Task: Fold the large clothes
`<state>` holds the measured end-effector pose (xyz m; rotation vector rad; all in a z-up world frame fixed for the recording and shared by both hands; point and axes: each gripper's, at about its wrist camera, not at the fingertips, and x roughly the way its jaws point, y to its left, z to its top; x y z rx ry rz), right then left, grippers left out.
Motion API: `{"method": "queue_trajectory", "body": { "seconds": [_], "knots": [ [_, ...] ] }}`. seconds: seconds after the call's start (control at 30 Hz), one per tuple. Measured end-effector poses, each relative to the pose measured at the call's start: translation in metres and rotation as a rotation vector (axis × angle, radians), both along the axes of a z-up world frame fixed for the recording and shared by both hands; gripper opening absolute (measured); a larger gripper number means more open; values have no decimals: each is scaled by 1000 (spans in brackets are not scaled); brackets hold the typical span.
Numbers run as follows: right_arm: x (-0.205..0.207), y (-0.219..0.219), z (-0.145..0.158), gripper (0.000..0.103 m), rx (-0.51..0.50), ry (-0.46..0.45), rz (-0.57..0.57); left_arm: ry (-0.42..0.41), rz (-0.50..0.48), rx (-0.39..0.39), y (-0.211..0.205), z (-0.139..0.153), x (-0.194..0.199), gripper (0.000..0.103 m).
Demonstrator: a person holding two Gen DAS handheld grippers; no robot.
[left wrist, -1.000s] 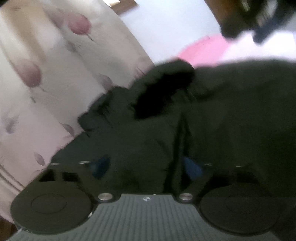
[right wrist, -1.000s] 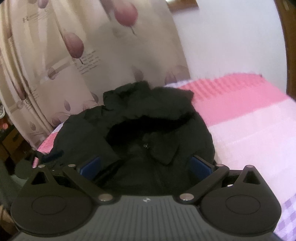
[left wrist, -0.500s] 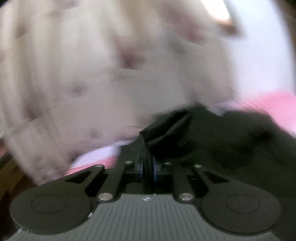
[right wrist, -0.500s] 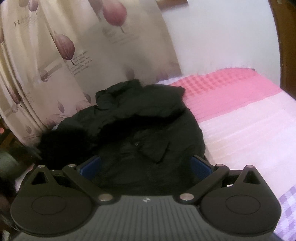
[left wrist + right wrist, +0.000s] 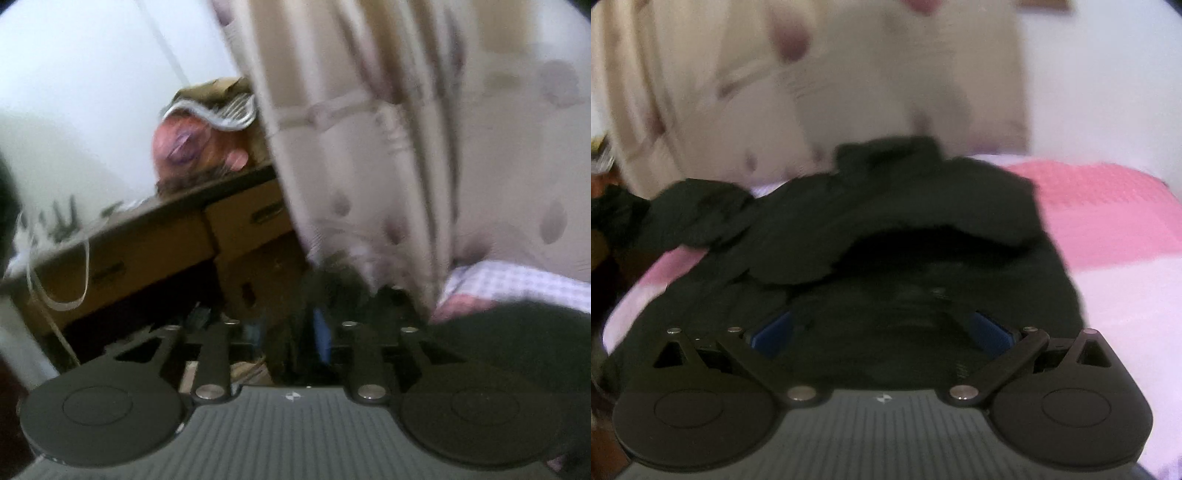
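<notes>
A large black jacket (image 5: 905,221) lies crumpled on the pink bed (image 5: 1108,206); one sleeve (image 5: 698,210) stretches out to the left toward the bed's edge. My right gripper (image 5: 882,328) is open, its blue pads (image 5: 772,332) spread wide just above the jacket's near part. My left gripper (image 5: 310,332) is shut on a dark fold of the jacket sleeve (image 5: 291,332), out past the bed's left edge. More of the jacket (image 5: 517,343) shows at lower right in the left wrist view.
A beige curtain with plum-coloured prints (image 5: 424,147) hangs beside the bed. A wooden desk with drawers (image 5: 155,243) stands left of the bed, with a pink object and cables on it. A white wall (image 5: 1108,81) is behind the bed.
My left gripper closed on the jacket sleeve and swung left, away from the bed, drawing the sleeve out. My right gripper stayed open and moved lower and closer over the jacket.
</notes>
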<state>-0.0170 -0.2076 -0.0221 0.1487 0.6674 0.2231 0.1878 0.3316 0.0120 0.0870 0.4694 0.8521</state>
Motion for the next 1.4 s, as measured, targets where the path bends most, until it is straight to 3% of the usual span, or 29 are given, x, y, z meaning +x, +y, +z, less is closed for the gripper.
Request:
{"method": "queue_trajectory", "body": {
  "seconds": [0.03,0.1,0.13,0.23,0.37,0.57,0.6,0.67,0.7,0.73,0.83,0.9,1.03,1.13,1.27,1.4],
  "knots": [
    [5,14,2,103,-35,-14,36,-7,1,-11,1,-7,-3,52],
    [15,40,4,103,-110,-58,101,-34,-33,-44,-3,-15,-11,91],
    [21,53,3,103,-150,-85,132,-52,-57,-59,-10,-19,-20,94],
    [43,87,-7,103,-266,-128,219,-96,-180,-50,-44,-29,-39,99],
    [74,124,-29,103,-390,-141,309,-74,-402,-94,-95,-55,-54,103],
    [107,158,-59,103,-580,-193,335,-36,-537,-92,-136,-103,-73,103],
    [111,159,-62,96,-584,-203,338,-24,-542,-111,-137,-110,-75,103],
    [126,154,-63,53,-563,-151,340,3,-556,-156,-138,-121,-78,103],
    [134,152,-62,15,-570,-126,322,9,-553,-160,-139,-126,-80,103],
    [137,144,-56,10,-586,-144,291,3,-548,-149,-141,-127,-84,103],
    [136,90,-19,10,-538,-217,165,-30,-571,-105,-147,-127,-95,103],
    [130,40,10,10,-542,-260,49,-6,-562,-80,-152,-129,-94,103],
    [109,-89,68,10,-582,-317,-258,-3,-555,-81,-152,-128,-92,103],
    [95,-188,92,10,-598,-299,-472,-16,-556,-96,-149,-128,-93,103],
    [82,-298,81,10,-579,-185,-669,-16,-555,-100,-148,-127,-93,103],
    [68,-371,27,10,-451,-20,-776,-10,-559,-81,-152,-128,-94,103]
  ]
}}
